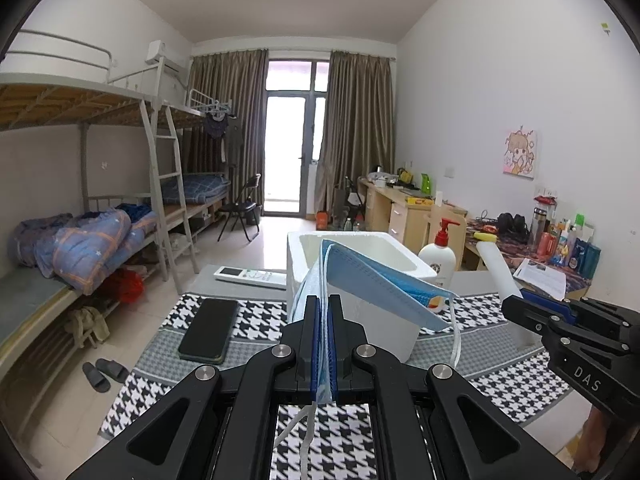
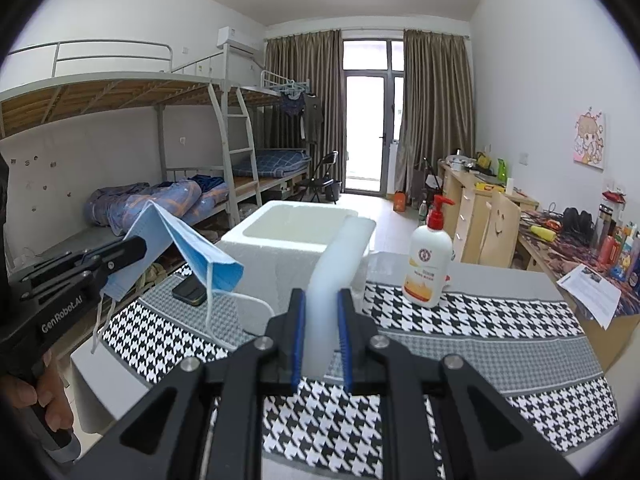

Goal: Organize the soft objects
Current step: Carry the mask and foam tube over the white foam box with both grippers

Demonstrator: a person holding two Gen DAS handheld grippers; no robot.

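My left gripper (image 1: pixel 324 304) is shut on a blue face mask (image 1: pixel 372 280), held above the table in front of the white foam box (image 1: pixel 394 322); its ear loops hang down. The mask (image 2: pixel 188 248) and left gripper (image 2: pixel 132 250) also show at the left of the right wrist view. My right gripper (image 2: pixel 321 296) is shut on a white foam sheet (image 2: pixel 340 256) that arches up toward the foam box (image 2: pixel 280 256). The right gripper (image 1: pixel 516 306) and foam sheet (image 1: pixel 498 268) show at the right of the left wrist view.
A houndstooth cloth (image 2: pixel 460 320) covers the table. On it lie a black phone (image 1: pixel 208 330), a white remote (image 1: pixel 250 276) and a lotion pump bottle (image 2: pixel 428 264). Bunk beds (image 1: pixel 100 200) stand left, desks (image 2: pixel 500 216) right.
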